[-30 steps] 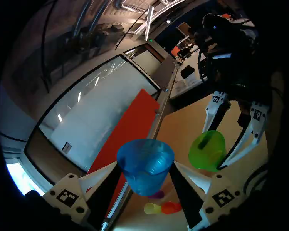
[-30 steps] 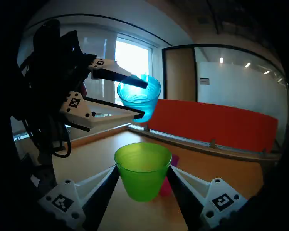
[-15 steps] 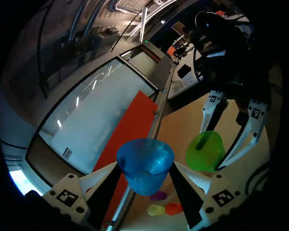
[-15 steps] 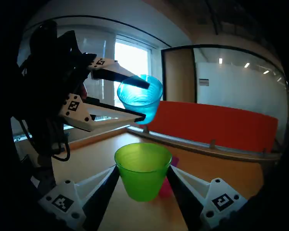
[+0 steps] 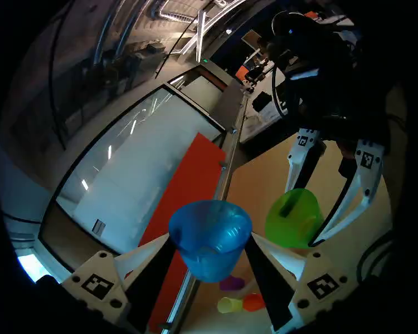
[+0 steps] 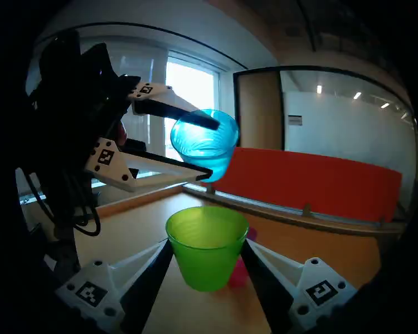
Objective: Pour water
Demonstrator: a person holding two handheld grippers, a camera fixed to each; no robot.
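Left hand-held gripper (image 5: 209,250) clamps tipped blue cup (image 6: 203,139) above green cup (image 5: 292,218), gripped upright by right hand-held gripper (image 6: 207,259), likely to receive.

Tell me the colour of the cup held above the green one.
Blue cup, clearest in right gripper view.
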